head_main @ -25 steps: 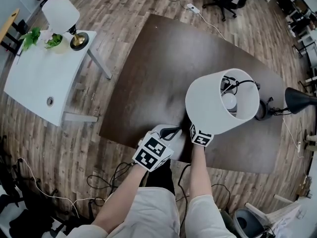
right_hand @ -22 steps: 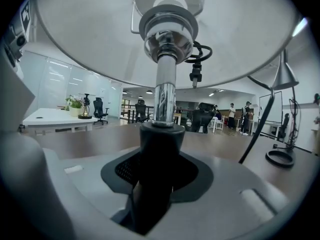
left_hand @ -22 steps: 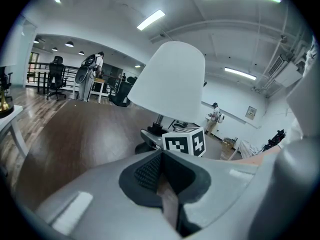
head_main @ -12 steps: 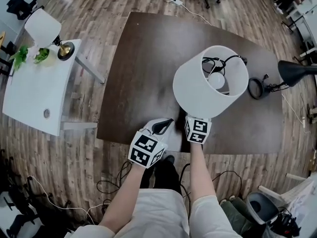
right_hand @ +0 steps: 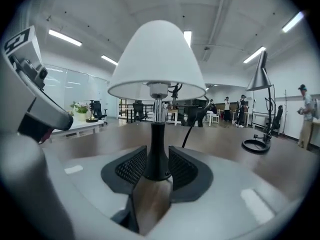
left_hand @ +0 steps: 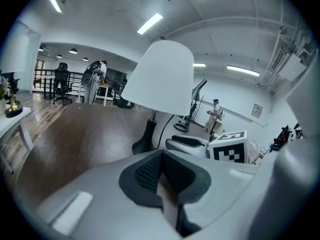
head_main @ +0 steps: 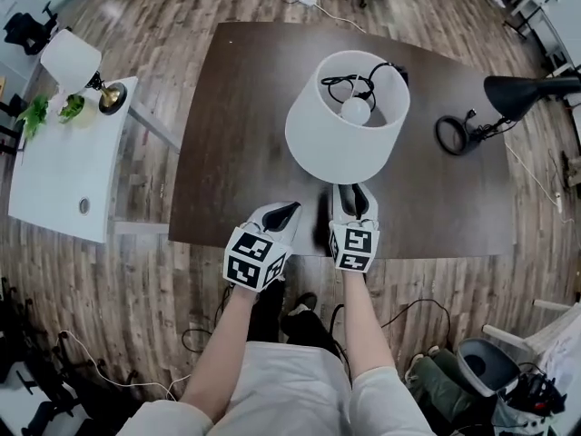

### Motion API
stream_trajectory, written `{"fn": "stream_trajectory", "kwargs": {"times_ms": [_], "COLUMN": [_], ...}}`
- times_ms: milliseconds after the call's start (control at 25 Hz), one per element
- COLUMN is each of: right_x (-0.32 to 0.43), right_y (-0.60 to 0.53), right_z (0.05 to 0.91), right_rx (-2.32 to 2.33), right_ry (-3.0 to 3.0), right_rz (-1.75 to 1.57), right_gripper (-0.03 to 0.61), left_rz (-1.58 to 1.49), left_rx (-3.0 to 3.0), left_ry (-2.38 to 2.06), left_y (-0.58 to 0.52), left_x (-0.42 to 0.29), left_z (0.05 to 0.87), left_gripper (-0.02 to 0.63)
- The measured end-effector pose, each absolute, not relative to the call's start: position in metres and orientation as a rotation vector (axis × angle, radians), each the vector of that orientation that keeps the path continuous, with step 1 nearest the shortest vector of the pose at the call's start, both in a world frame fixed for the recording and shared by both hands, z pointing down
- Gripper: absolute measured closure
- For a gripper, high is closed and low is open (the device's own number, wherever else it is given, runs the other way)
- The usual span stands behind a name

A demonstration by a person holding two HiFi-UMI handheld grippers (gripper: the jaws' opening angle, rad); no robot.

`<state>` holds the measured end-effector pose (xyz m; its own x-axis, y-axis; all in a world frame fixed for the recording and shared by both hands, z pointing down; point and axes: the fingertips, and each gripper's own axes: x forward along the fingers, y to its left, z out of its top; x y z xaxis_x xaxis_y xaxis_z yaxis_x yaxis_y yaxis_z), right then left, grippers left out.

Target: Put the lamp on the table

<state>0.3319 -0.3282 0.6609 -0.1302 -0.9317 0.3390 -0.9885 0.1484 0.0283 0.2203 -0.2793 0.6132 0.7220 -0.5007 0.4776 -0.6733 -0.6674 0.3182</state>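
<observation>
Upright lamp point(head_main: 345, 121) stands on dark table point(head_main: 227, 107), long axis vertical, shade topmost. Right gripper point(right_hand: 157, 168) is nearer of two. Lamp's black foot point(right_hand: 157, 156) lies dead ahead, in line with gap between jaws, at fingertips. Jaws wide, just been closing a little. Foot between them, pads apparently not pressing, though contact is hard to settle from this angle. Left gripper point(left_hand: 161, 181) has jaws together, empty, beside right gripper, farther from lamp. Judgement: lamp placed; straight pull-back along jaw line should clear foot.
</observation>
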Motion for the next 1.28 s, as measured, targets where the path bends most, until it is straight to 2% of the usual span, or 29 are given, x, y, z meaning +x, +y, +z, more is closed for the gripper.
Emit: {"fn": "stream_trajectory", "kwargs": {"times_ms": [280, 840, 1280], "right_x": [0.346, 0.349, 0.328], "right_y": [-0.269, -0.157, -0.128], "right_z": [0.633, 0.586, 0.583], "right_rx": [1.904, 1.955, 1.833], "right_ry": [-2.189, -2.231, -2.264], "right_rz": [0.305, 0.324, 0.562], "right_gripper": [0.43, 0.519, 0.551], "left_rz": [0.501, 0.497, 0.474], "left_rx": [2.482, 2.538, 2.496], "left_ry": [-0.9, -0.974, -1.02], "left_y": [-0.226, -0.158, -0.116], "left_x": [0.238, 0.233, 0.23], "left_z": [0.597, 0.56, 0.538], "left_gripper": [0.613, 0.613, 0.613]}}
